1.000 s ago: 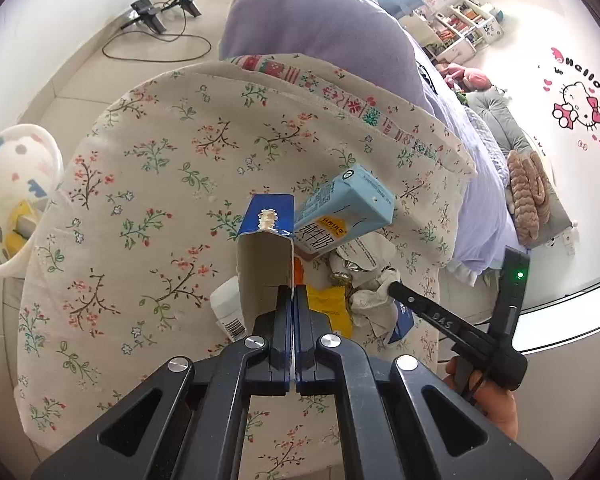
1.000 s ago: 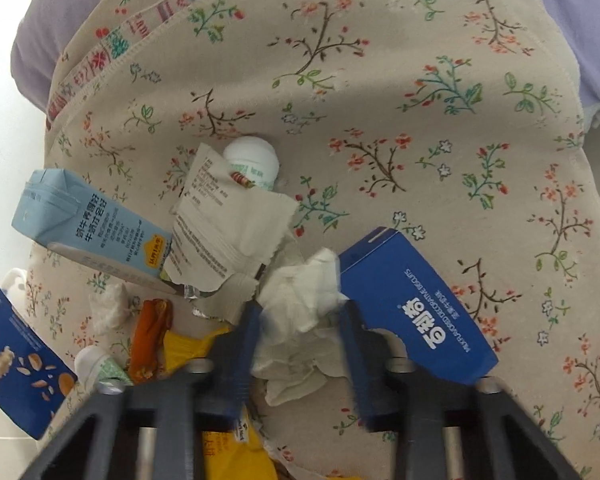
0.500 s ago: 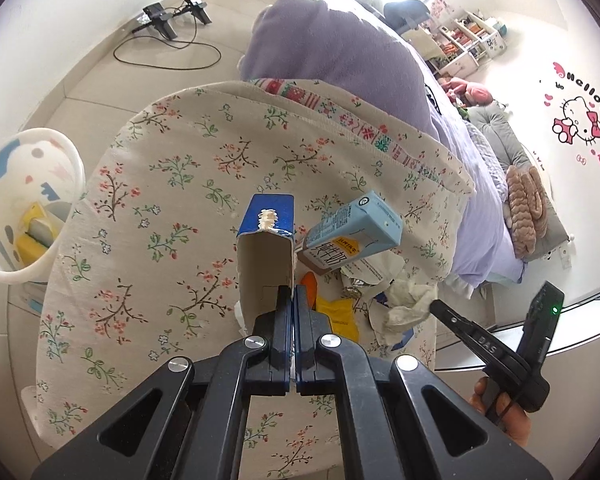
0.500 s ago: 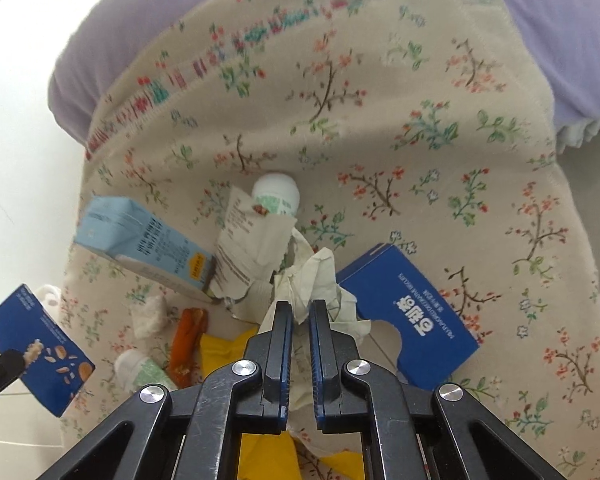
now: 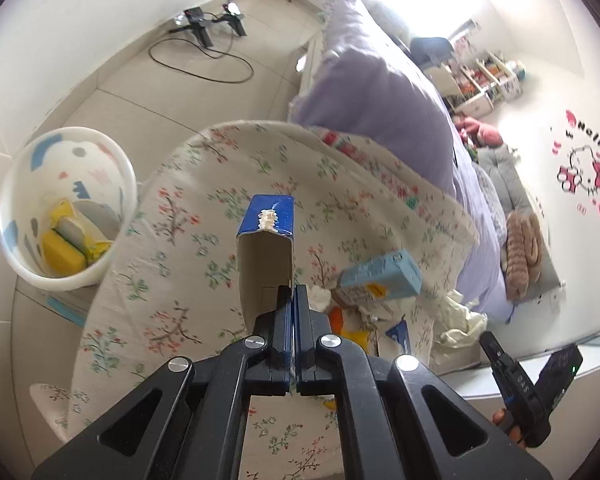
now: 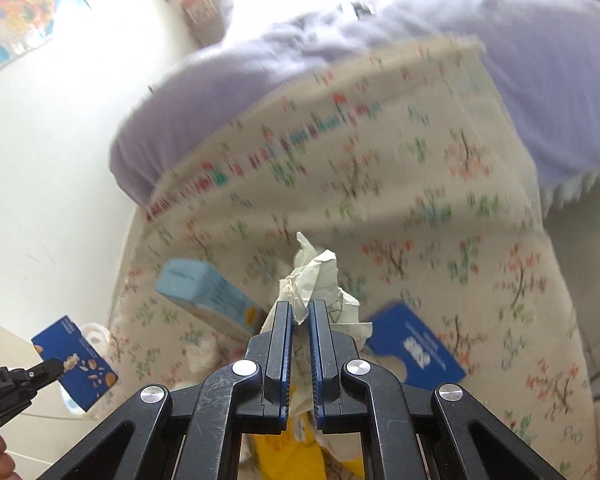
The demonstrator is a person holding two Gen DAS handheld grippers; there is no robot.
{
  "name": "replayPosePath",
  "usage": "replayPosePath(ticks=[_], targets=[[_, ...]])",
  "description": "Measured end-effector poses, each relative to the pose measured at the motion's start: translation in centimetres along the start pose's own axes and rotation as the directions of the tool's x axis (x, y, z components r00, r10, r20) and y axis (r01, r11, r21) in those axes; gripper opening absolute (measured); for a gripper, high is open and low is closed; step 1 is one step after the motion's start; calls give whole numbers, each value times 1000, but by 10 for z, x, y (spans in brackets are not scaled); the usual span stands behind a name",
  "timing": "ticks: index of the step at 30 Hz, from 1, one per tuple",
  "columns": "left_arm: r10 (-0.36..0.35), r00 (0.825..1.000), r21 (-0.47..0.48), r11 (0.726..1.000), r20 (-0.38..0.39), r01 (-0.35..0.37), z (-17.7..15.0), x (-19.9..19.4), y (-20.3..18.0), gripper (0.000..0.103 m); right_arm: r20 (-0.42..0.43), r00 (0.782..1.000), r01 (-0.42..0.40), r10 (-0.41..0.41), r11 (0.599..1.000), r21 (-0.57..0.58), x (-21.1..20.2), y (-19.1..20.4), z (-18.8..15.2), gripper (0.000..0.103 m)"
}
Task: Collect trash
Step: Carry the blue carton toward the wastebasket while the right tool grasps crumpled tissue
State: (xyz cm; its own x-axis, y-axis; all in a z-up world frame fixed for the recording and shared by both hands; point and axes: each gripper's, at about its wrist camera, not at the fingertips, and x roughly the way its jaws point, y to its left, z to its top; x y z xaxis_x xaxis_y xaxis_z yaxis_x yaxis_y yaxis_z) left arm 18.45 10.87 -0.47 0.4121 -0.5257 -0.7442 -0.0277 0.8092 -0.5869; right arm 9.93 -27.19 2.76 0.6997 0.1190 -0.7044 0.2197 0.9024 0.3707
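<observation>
My left gripper (image 5: 291, 294) is shut on a blue snack box (image 5: 266, 248), held up over the floral blanket (image 5: 188, 216); the box also shows in the right wrist view (image 6: 76, 362). My right gripper (image 6: 300, 312) is shut on a crumpled white tissue (image 6: 314, 276), lifted above the trash pile. The tissue also shows in the left wrist view (image 5: 458, 322). On the blanket lie a light blue carton (image 6: 208, 296), a flat blue biscuit box (image 6: 414, 350) and yellow wrappers (image 6: 284, 450). A white bin (image 5: 66, 208) stands on the floor at left.
The bin holds yellow packets (image 5: 66, 246). A purple duvet (image 5: 380, 96) covers the bed behind the blanket. Cables and stands (image 5: 208, 36) lie on the tiled floor. A Hello Kitty sticker (image 5: 588, 164) is on the right wall.
Both grippers have risen and pulled back from the pile. The right one lifted the tissue off the blanket. The left one carried the snack box leftward, and the bin shows closer.
</observation>
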Motion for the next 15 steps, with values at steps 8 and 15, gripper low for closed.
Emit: replayPosePath(ticks=[8,15], targets=[[0,998,-115,993,63,7,27,-33,51,0,130,990,-45,61,991,-126,-26,39,2,7],[35,997,-158,987,65,-24,38,-45,85,0,113,989,-77,94,986,-147,-19,55,-2,7]])
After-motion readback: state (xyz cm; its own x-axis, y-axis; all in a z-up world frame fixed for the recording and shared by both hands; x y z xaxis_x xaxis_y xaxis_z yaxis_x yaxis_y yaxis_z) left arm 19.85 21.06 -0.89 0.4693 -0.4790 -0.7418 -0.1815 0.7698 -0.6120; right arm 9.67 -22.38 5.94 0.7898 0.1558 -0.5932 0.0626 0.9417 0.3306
